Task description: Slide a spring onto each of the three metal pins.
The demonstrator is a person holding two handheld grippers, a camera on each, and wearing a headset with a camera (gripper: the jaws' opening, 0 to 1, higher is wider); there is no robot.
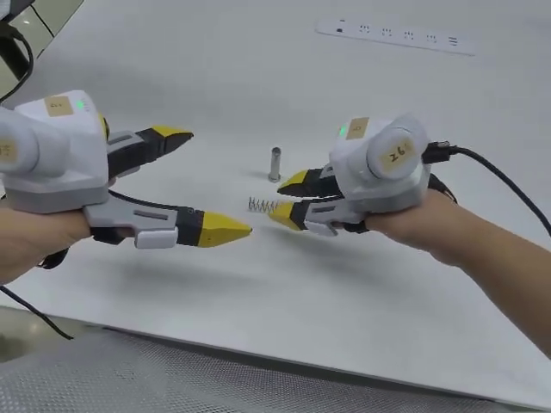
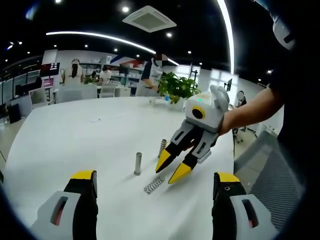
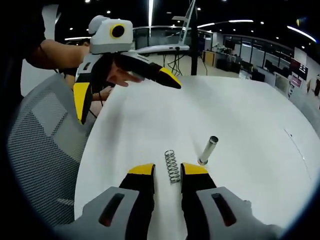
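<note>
A bare metal pin (image 1: 275, 163) stands upright on the white table (image 1: 215, 69). A small spring (image 1: 261, 205) lies flat just in front of it. My right gripper (image 1: 282, 200) is open a little, its yellow tips right at the spring's end. In the right gripper view the spring (image 3: 172, 166) lies between the tips of the right gripper (image 3: 168, 170), with the pin (image 3: 207, 150) just beyond. My left gripper (image 1: 207, 181) is wide open and holds nothing, left of the spring. In the left gripper view a ribbed upright piece (image 2: 162, 146), seemingly a spring on a pin, stands behind the right gripper (image 2: 171, 170).
A white power strip (image 1: 396, 36) lies at the table's far side. The table's near edge runs along the bottom, with a grey mesh chair (image 1: 172, 379) below it. A cable (image 1: 499, 176) trails from the right gripper. A potted plant (image 2: 177, 86) and people are far off.
</note>
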